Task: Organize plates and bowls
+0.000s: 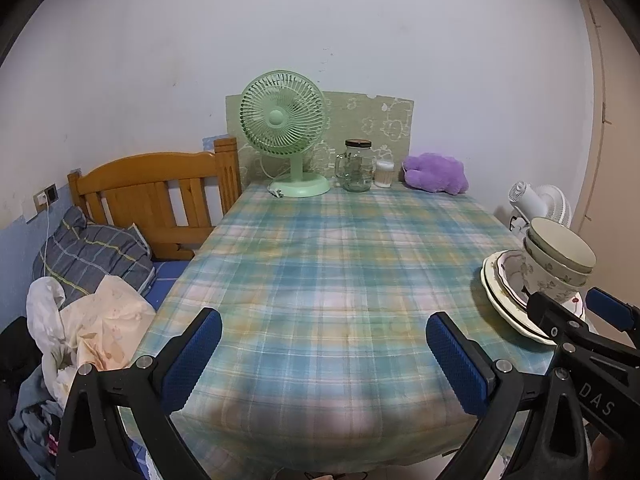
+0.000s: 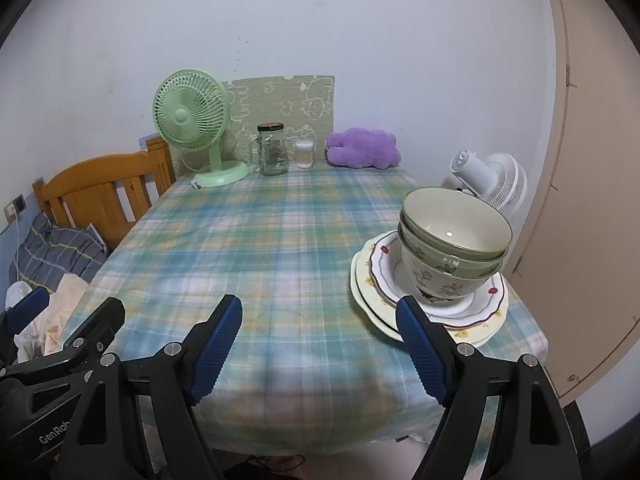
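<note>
Green fan point(image 2: 190, 117), jar point(image 2: 273, 149), purple plush point(image 2: 362, 149) on plaid tablecloth point(image 2: 256, 248)

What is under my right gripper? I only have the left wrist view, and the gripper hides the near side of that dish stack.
Observer: The right gripper is open. Only plaid tablecloth shows between its fingers, and the stack lies beyond the right finger.
Operator: How many bowls?
Observer: It looks like three nested bowls, upright, with the top one empty.
Operator: And the plates' near side?
Observer: A scalloped red-flowered plate sits on a larger cream plate with yellow flowers. The cream plate's visible rim is inside the table edge.
</note>
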Available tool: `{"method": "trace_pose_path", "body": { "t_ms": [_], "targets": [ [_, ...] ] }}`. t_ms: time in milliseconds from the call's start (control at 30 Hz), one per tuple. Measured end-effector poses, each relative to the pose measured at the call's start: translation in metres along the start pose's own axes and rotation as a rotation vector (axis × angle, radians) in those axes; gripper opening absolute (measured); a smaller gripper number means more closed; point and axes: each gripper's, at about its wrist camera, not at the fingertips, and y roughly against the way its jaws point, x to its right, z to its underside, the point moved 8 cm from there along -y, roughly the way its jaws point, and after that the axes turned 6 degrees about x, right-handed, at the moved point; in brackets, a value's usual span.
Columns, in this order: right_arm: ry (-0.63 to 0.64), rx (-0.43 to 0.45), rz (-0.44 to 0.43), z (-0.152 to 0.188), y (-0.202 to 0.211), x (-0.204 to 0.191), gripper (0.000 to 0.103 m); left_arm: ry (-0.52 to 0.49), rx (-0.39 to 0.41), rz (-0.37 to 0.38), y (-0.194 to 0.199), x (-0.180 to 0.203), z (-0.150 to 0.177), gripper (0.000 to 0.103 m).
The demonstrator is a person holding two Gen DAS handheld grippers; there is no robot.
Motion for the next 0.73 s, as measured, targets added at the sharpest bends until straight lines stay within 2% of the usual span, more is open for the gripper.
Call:
{"method": "trace_pose_path", "body": {
  "t_ms": [733],
  "targets": [
    [-0.011, -0.021, 0.011, 0.0054, 0.0007, 0.0096, 0.082, -0.009, -0.011, 0.011, 0.0009, 0.0077, 0.0021, 0.103]
  ]
}}
